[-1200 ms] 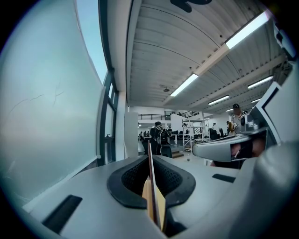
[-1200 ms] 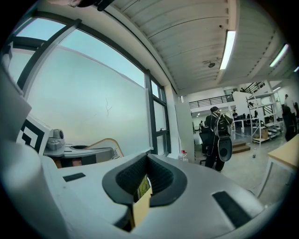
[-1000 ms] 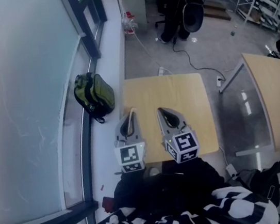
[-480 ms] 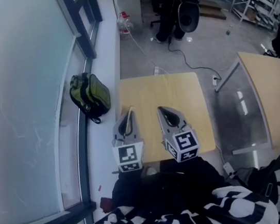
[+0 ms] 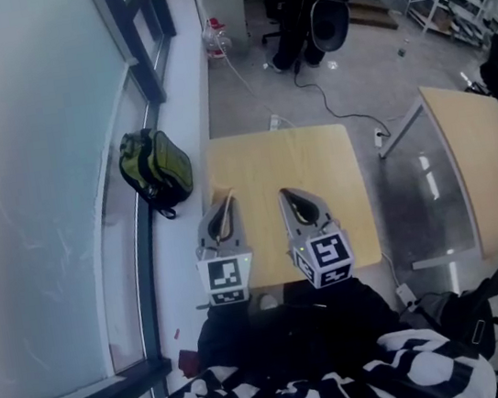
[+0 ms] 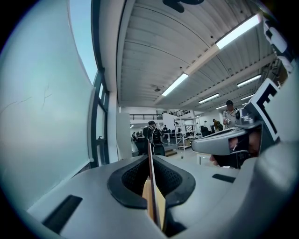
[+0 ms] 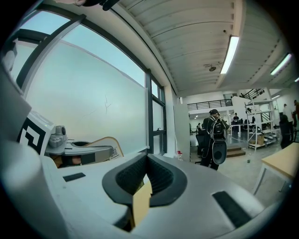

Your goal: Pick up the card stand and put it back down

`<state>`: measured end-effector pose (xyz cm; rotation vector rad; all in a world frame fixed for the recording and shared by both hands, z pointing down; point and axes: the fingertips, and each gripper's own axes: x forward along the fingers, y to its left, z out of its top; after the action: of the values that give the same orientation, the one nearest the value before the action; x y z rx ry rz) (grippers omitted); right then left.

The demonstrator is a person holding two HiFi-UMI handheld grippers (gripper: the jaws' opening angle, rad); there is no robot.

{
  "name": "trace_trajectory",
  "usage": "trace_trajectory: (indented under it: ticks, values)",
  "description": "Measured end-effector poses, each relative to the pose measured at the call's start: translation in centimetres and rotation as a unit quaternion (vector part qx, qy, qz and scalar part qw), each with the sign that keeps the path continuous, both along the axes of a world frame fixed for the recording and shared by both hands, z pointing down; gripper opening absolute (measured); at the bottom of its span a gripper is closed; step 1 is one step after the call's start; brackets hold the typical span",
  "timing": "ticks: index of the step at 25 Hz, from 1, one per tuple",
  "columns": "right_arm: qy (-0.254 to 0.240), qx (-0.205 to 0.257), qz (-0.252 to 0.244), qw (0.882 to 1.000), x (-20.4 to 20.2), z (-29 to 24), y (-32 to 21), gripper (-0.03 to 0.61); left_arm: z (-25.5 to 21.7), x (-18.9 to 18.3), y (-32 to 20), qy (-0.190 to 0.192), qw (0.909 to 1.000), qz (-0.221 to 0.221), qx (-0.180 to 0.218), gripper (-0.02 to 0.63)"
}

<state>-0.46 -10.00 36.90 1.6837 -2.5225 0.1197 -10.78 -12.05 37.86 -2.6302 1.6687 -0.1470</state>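
Note:
The card stand (image 6: 150,161) is a thin clear plate seen edge-on, pinched between the pads of my left gripper (image 6: 150,156). From the right gripper view it shows as a rounded, tan-edged card (image 7: 108,141) standing up out of the left gripper (image 7: 86,151). In the head view both grippers hover side by side over the near part of a small wooden table (image 5: 280,156). The left gripper (image 5: 225,203) is over the table's left edge and the right gripper (image 5: 289,197) is near the middle. My right gripper (image 7: 147,161) has its jaws together with nothing between them.
A green bag (image 5: 155,167) lies on the white sill left of the table, under the large window. A second wooden table (image 5: 480,159) stands to the right across a gap of floor. A person (image 5: 288,11) and a chair stand far behind, with a cable on the floor.
Both grippers keep their places over the table, with the card stand still held. Only the head view has drifted slightly.

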Motion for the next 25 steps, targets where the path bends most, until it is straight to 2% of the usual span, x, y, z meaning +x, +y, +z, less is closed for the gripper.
trace_trajectory:
  ticks: [11, 17, 21, 25]
  values:
    - [-0.008, -0.016, 0.023, 1.000, 2.8, 1.3, 0.1, 0.017, 2.8, 1.5, -0.3, -0.010, 0.9991, 0.016, -0.039, 0.018]
    - [-0.011, -0.023, 0.045, 0.999, 5.0, 2.1, 0.2, 0.017, 5.4, 1.5, -0.7, -0.027, 0.9974, 0.012, -0.066, 0.018]
    - [-0.015, -0.022, 0.065, 0.998, 6.8, 2.3, -0.2, 0.017, 7.1, 1.7, -1.5, -0.052, 0.9957, 0.013, -0.076, 0.018]
    - [-0.017, -0.030, 0.072, 0.997, 7.5, 3.0, -0.7, 0.017, 8.7, 1.9, -2.0, -0.052, 0.9942, 0.018, -0.092, 0.018]
